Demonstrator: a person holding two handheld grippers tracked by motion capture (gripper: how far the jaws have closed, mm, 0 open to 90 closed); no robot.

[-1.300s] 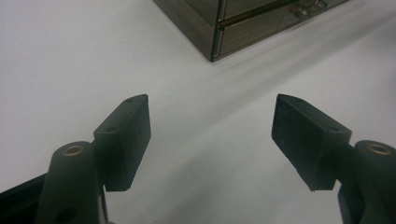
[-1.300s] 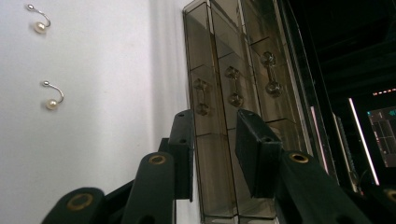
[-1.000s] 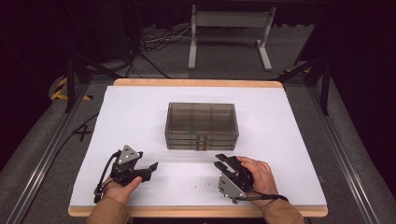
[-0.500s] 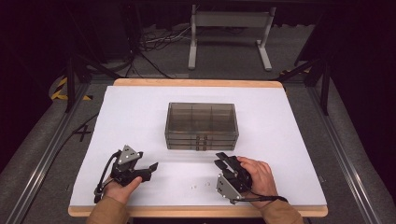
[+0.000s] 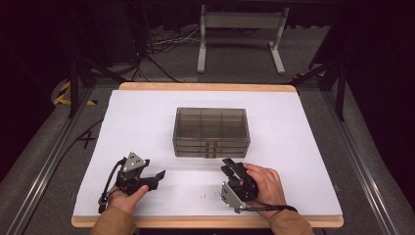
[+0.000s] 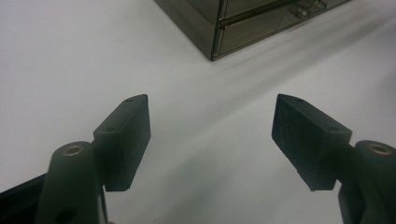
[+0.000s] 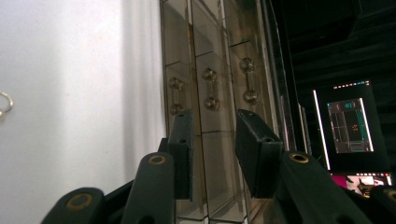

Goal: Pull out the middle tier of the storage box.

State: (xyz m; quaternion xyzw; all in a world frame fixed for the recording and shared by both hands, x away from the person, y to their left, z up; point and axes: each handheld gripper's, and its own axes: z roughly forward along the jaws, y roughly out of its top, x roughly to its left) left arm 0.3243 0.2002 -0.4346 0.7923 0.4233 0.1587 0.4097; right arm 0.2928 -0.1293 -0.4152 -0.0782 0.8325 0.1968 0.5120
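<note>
A smoky see-through drawer box [image 5: 211, 131] stands in the middle of the white table [image 5: 293, 147], its three drawer fronts facing me. My left gripper [image 5: 158, 178] rests at the front left, pointing right, jaws wide open and empty. In the left gripper view, the left gripper [image 6: 210, 107] frames bare table, with the box's corner [image 6: 233, 28] ahead. My right gripper [image 5: 226, 167] lies on its side just in front of the box's right part. In the right gripper view, the right gripper [image 7: 214, 116] is open by a narrow gap, aimed at the drawer handles [image 7: 209, 88], touching nothing.
Several tiny pale bits [image 5: 208, 196] lie on the table between my hands; a small ring [image 7: 4, 103] shows at the left edge of the right gripper view. A metal stand [image 5: 240, 34] is on the floor beyond the table. A lit monitor [image 7: 350, 126] glows far off.
</note>
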